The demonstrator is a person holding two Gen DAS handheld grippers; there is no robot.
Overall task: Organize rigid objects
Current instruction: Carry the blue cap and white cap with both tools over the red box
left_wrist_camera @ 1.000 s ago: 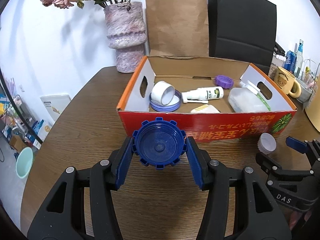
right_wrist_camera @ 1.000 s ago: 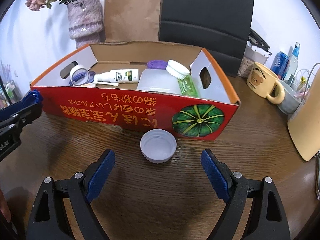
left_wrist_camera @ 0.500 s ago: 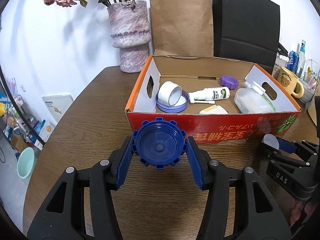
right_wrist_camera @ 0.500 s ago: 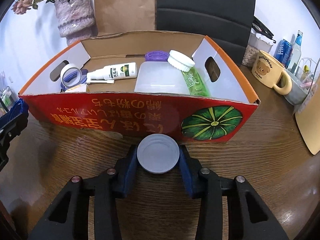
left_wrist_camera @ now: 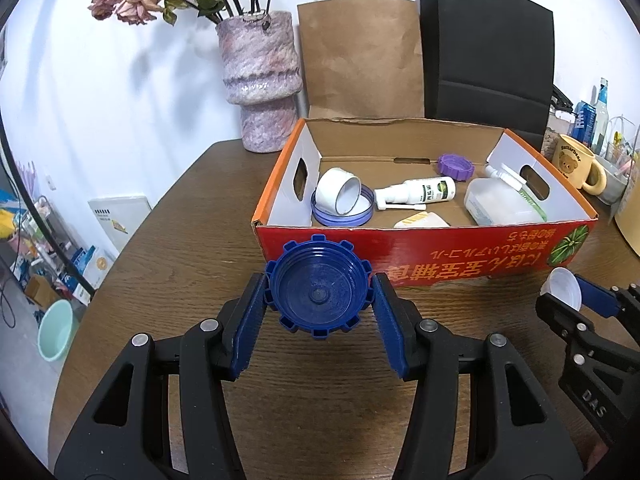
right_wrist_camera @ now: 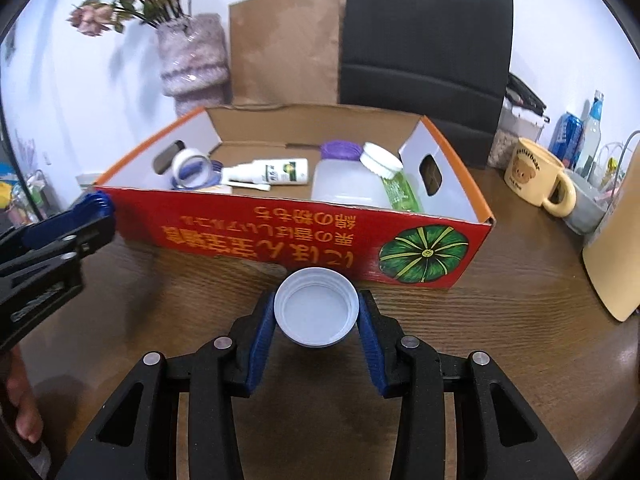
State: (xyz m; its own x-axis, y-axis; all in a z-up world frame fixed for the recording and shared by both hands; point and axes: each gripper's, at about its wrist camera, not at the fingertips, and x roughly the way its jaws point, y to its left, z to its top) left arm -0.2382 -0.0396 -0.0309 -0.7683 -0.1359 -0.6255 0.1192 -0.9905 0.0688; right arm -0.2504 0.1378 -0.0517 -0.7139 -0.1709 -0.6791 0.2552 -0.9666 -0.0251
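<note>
We are holding both caps ready for boxing: left tongs pinching the blue cap at lower centre, right tongs pinching the white cap. Next, both are needing lifting over the red box wall.

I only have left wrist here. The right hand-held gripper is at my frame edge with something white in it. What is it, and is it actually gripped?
Observer: In the right wrist view the right hand-held gripper is shut on a white cap, open side facing the camera, both pads against its rim.
Operator: Is it over the box yet?
Observer: No. The cap sits in front of the red box, near the pumpkin print on its front wall.
Operator: Anything in the landing zone behind that wall?
Observer: A clear jug with a white lid lies there, a green packet beside it.
</note>
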